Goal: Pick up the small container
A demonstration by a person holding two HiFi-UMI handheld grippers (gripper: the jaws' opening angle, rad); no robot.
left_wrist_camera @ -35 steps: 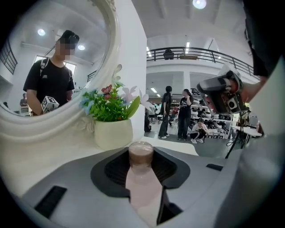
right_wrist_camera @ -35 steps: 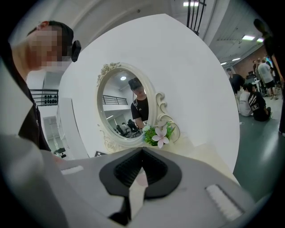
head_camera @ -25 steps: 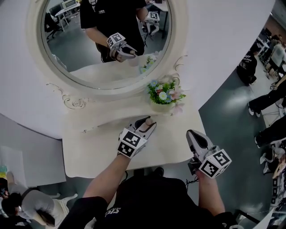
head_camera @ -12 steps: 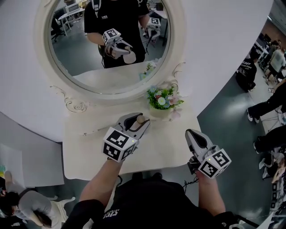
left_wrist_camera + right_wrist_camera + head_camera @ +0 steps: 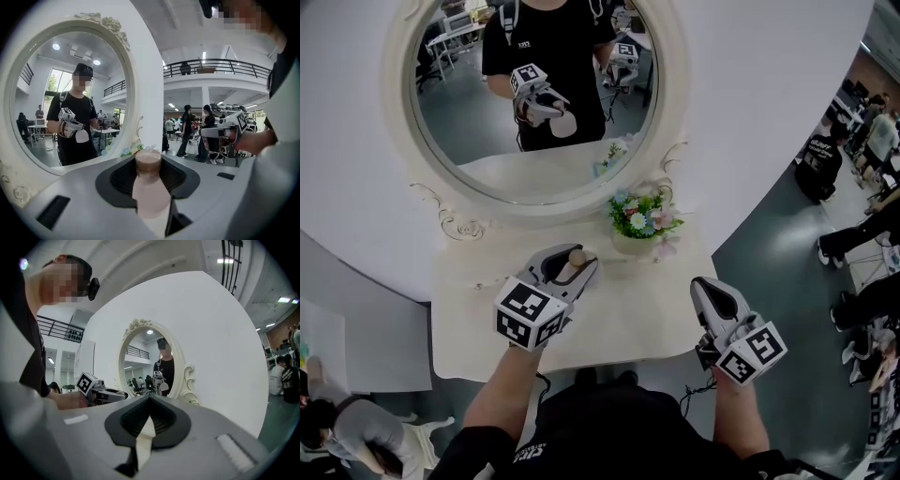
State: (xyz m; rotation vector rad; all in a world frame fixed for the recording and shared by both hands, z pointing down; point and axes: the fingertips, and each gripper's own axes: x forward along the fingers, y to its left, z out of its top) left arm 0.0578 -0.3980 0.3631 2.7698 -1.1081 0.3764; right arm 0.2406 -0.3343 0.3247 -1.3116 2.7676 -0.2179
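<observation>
Left gripper (image 5: 574, 262) has it! The jaws stand partly apart and are clamped on the small container (image 5: 151, 192), with the pads pressing either side of its pale body. The brown cap (image 5: 148, 161) sits out toward the tips. The container is in the air above the cream dressing table (image 5: 478, 323), not resting on it (the reflection in the oval mirror (image 5: 487, 150) shows this plainly, gripper and bottle held in front of the person's chest).

Over to the right gripper (image 5: 708, 286): its jaws are closed together with nothing between them. It is held by the table's right front corner, well apart from the left one.

Beyond both, a pot of flowers (image 5: 639, 220) stands at the back of the tabletop, just below the mirror's frame. People stand on the grey floor (image 5: 769, 225) off to the right.
</observation>
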